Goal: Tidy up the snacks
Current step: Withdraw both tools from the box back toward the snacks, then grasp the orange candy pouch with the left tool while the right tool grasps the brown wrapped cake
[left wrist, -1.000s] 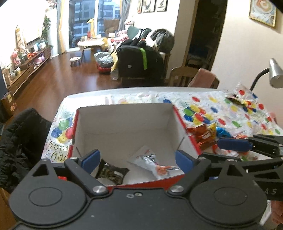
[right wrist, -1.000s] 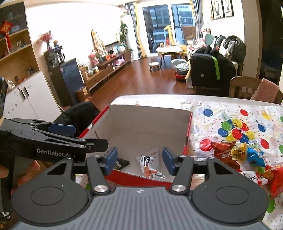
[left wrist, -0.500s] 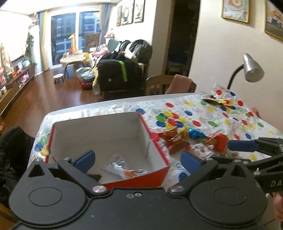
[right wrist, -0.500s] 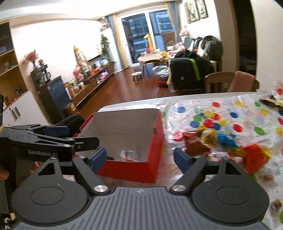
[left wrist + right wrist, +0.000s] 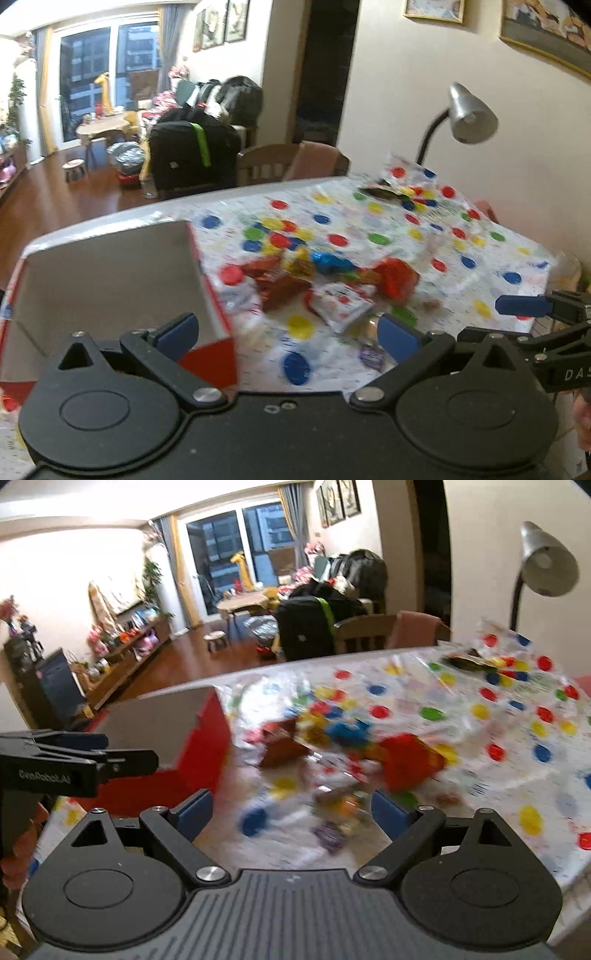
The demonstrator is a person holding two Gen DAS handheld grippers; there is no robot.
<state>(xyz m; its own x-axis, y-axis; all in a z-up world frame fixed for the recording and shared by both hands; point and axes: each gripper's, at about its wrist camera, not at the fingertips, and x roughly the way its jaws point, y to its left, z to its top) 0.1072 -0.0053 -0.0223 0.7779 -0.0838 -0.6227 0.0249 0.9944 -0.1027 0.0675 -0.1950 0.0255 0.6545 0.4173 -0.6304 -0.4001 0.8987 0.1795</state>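
Observation:
A red cardboard box (image 5: 212, 295) with a white inside stands at the table's left; its contents are hidden from here. The same box (image 5: 199, 746) shows red in the right wrist view. A blurred pile of snack packets (image 5: 332, 284) lies right of the box on the dotted tablecloth, with a white packet (image 5: 341, 310) nearest. My left gripper (image 5: 288, 330) is open and empty, above the box's right wall and the pile's near edge. My right gripper (image 5: 291, 810) is open and empty over the pile's near packets (image 5: 343, 805). A red packet (image 5: 410, 760) lies beyond.
A dark wrapper (image 5: 380, 192) lies at the far right of the tablecloth (image 5: 369, 221). A grey desk lamp (image 5: 469, 118) stands behind the table by the wall. A wooden chair (image 5: 269, 166) is at the far side. My right gripper's fingers (image 5: 524, 305) show at the left view's right edge.
Both grippers swung right, away from over the box toward the snack pile. The right gripper opened wider. The box slid to the left of both views.

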